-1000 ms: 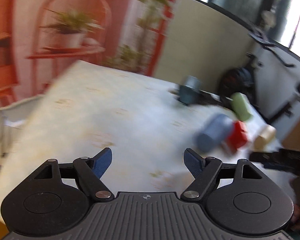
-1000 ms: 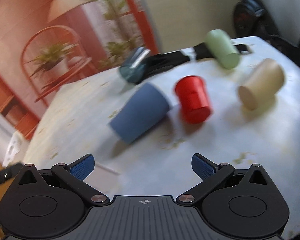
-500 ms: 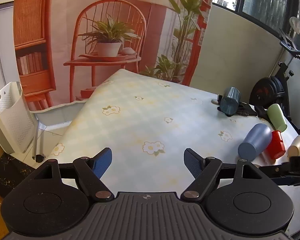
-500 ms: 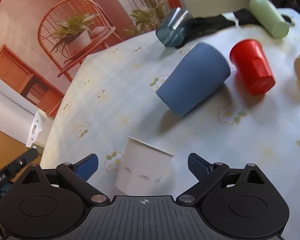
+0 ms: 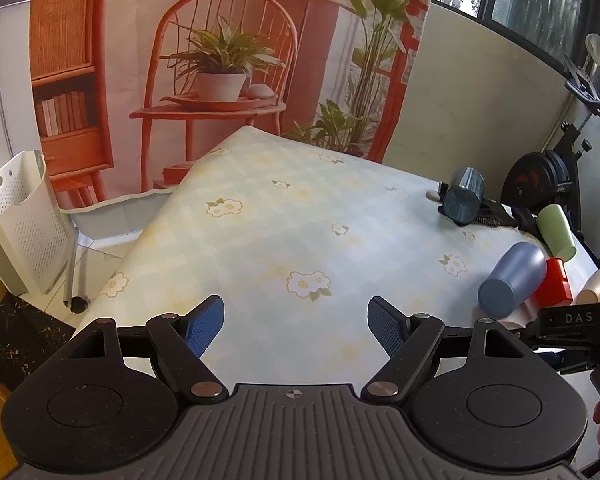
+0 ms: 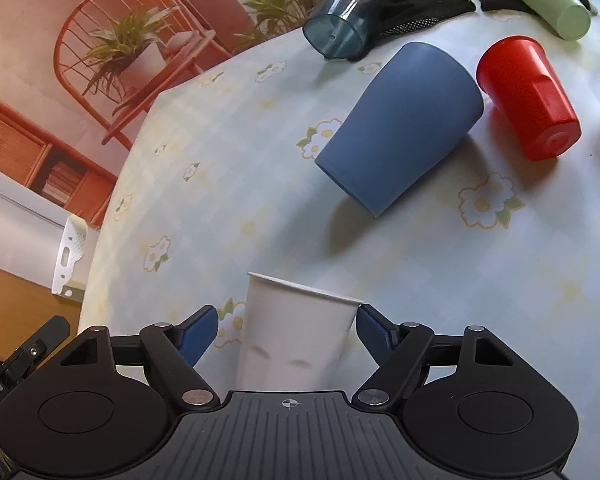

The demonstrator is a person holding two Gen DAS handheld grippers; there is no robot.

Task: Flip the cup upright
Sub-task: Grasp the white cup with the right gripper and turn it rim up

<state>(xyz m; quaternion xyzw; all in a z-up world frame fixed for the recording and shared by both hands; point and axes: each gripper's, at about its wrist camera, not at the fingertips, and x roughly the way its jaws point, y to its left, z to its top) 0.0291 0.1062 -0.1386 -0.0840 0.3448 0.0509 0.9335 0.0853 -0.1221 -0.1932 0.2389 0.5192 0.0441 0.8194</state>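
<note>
My right gripper (image 6: 287,326) has its jaws spread wide around a white paper cup (image 6: 296,330), which stands between my blue fingertips (image 6: 198,334), rim up and wider than its foot. The right pad sits just at the rim; the left has a gap. Whether this cup already counts as upright and finished, I judge likely, so the candidates are ahead of my fingers: the blue cup (image 6: 400,128) lying on its side, mouth away from me, with the red cup (image 6: 530,100) just right of it on the flowered tablecloth (image 6: 228,184).

To do it well I would back straight off the paper cup without nudging it, then approach the blue cup across its middle.

My left gripper (image 5: 296,320) hangs wide and empty over bare cloth.
</note>
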